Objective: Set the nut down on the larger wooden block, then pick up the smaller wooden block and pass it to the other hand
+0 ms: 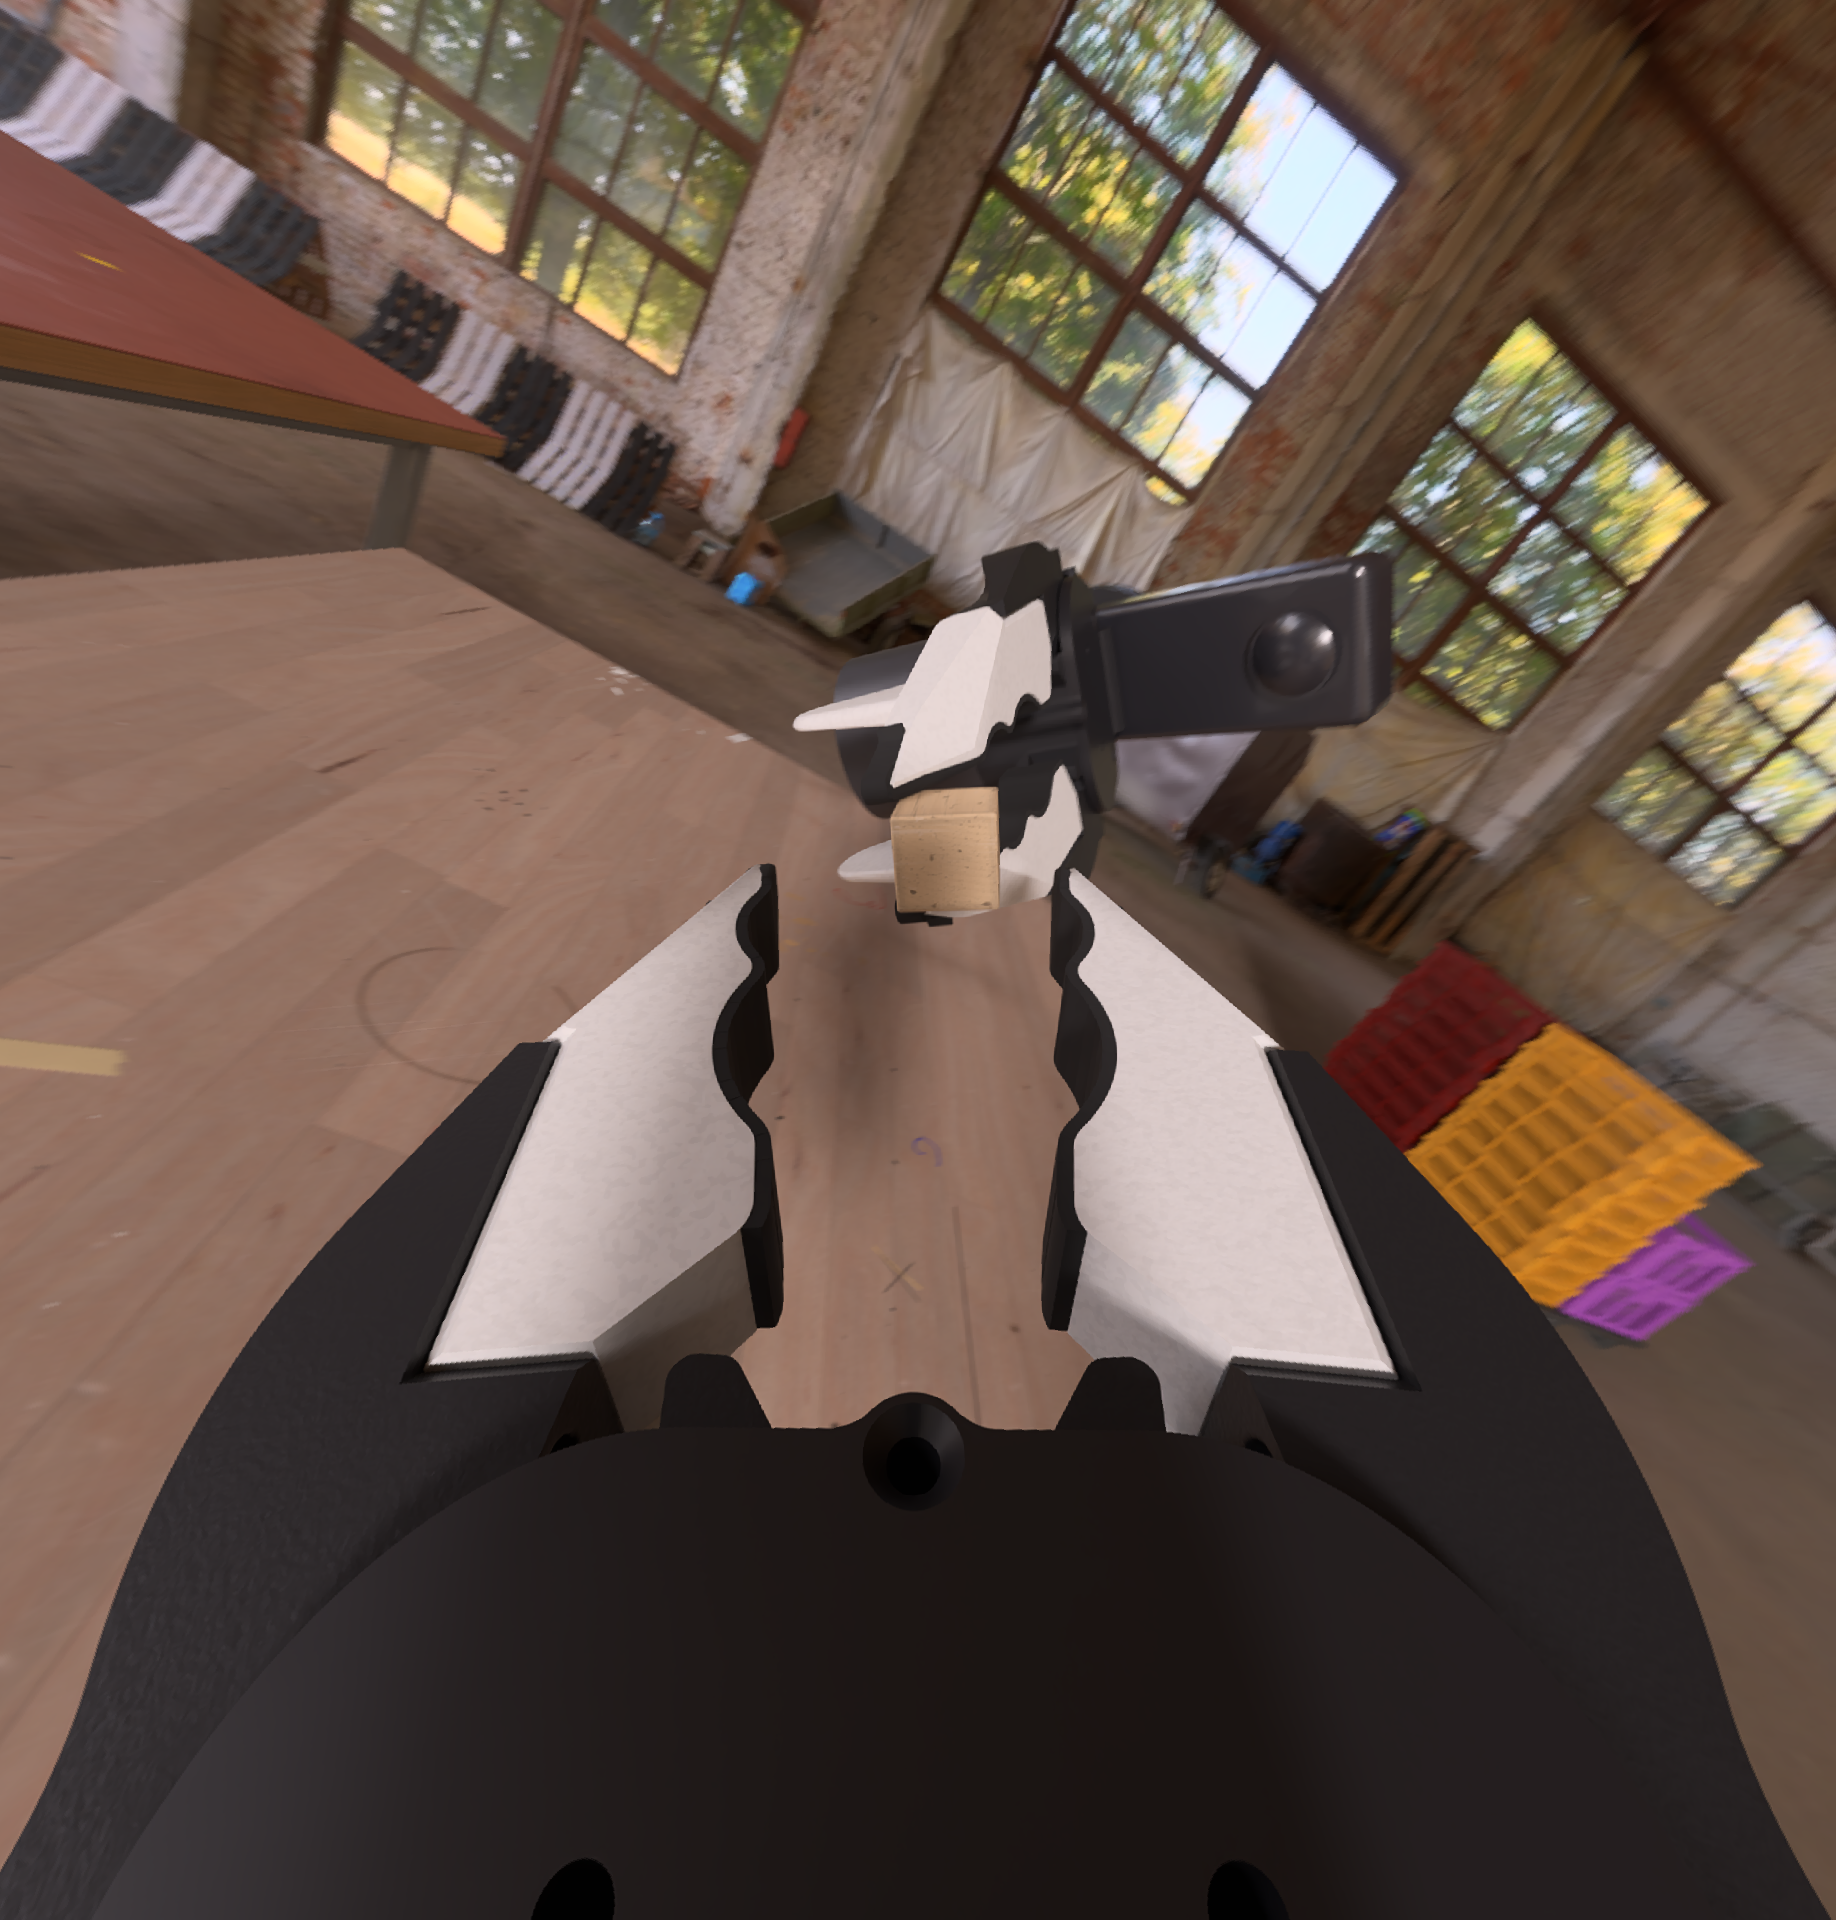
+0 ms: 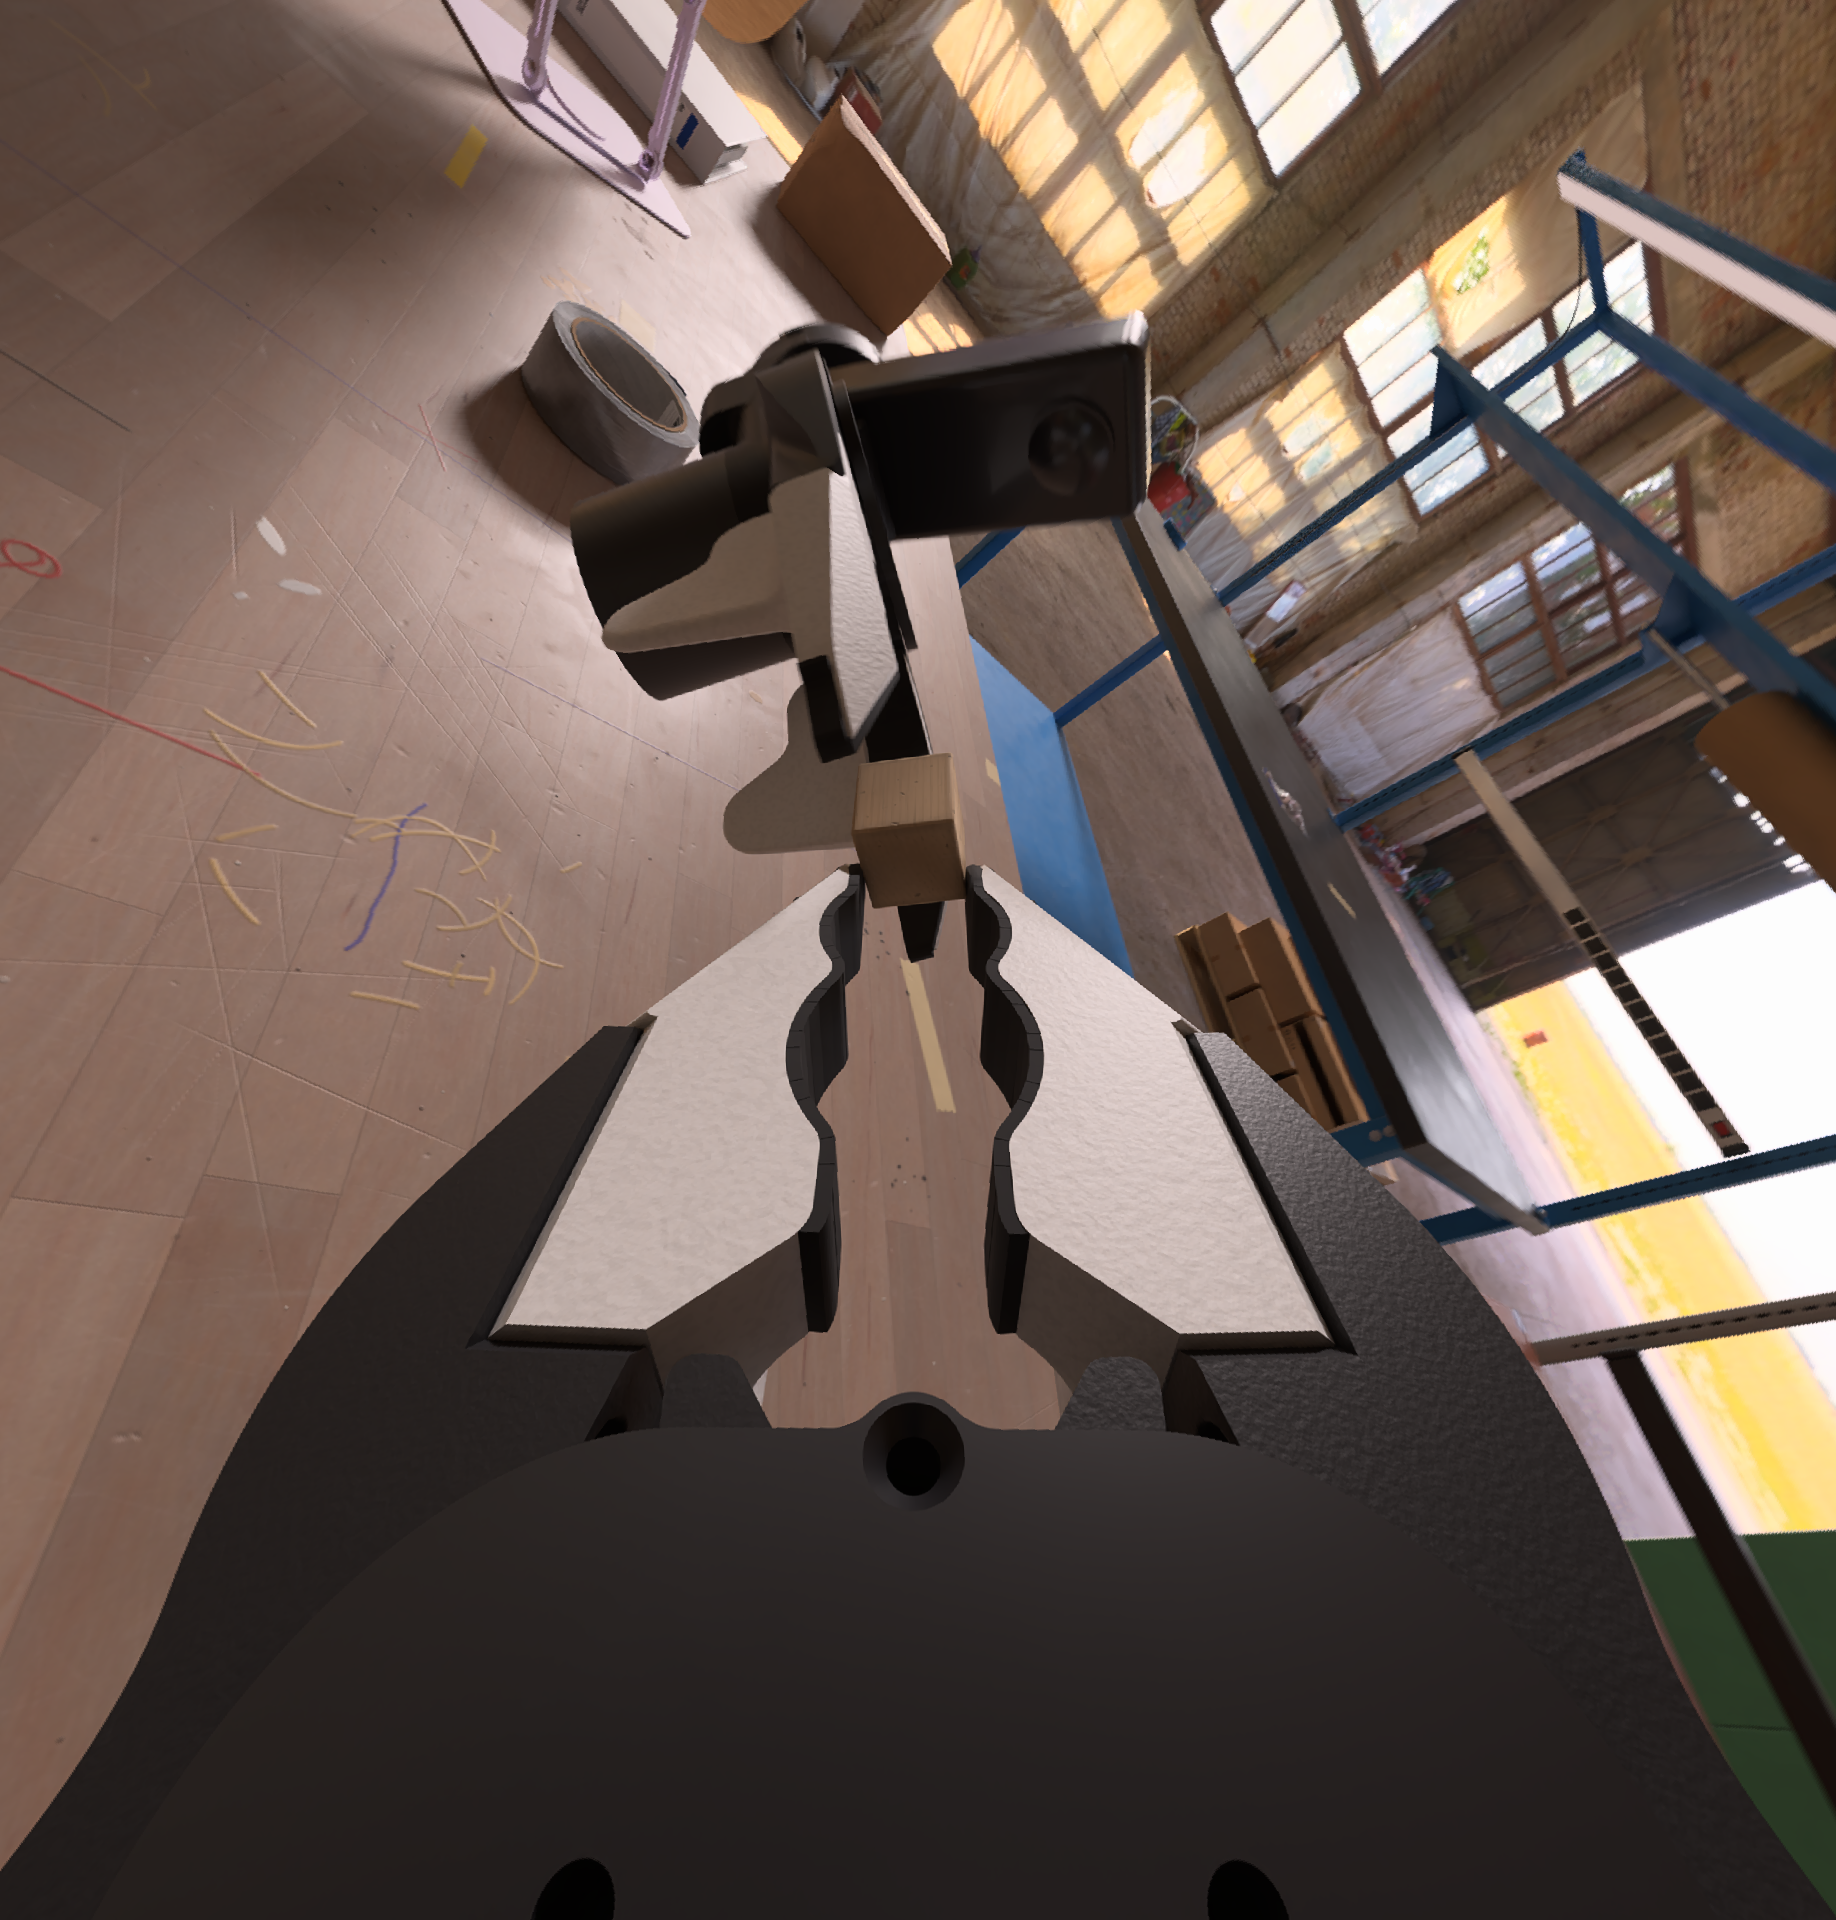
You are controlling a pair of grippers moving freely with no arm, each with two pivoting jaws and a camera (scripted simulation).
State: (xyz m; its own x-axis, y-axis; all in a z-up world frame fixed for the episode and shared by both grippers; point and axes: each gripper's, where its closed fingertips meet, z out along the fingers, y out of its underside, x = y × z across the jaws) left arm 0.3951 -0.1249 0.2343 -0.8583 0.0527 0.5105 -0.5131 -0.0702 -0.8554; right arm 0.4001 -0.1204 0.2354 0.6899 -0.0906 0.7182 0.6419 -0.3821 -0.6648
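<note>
Fingertips (image 2: 779, 951) of the right gripper (image 2: 910, 883) press against two opposite sides of the small pale cube-shaped wooden block (image 2: 909, 842). The gap between its white, black-edged fingers is narrow, and the block sits out at the very tips, held in the air above the floor.

The left gripper (image 1: 916, 878) faces it from the other side. Its white fingers stand well apart, with bare floor showing between their scalloped black inner edges, and they grip nothing. In the left wrist view the block lies just beyond this gripper's tips, roughly in line with the gap. In the right wrist view the left gripper's two fingers reach in around the block, one above it and one beside it; whether either of them touches the wood cannot be told.

Under both grippers runs a light brown wooden plank floor (image 1: 270, 831) marked with scratches and coloured scribbles. A grey roll of tape (image 2: 607, 390) lies on it behind the left gripper, well apart from the block. Farther out are a long red-topped table (image 1: 166, 312), a stack of red, orange and purple plastic crates (image 1: 1558, 1164), a blue metal frame (image 2: 1516, 436), and brick walls with tall paned windows (image 1: 1153, 260).
</note>
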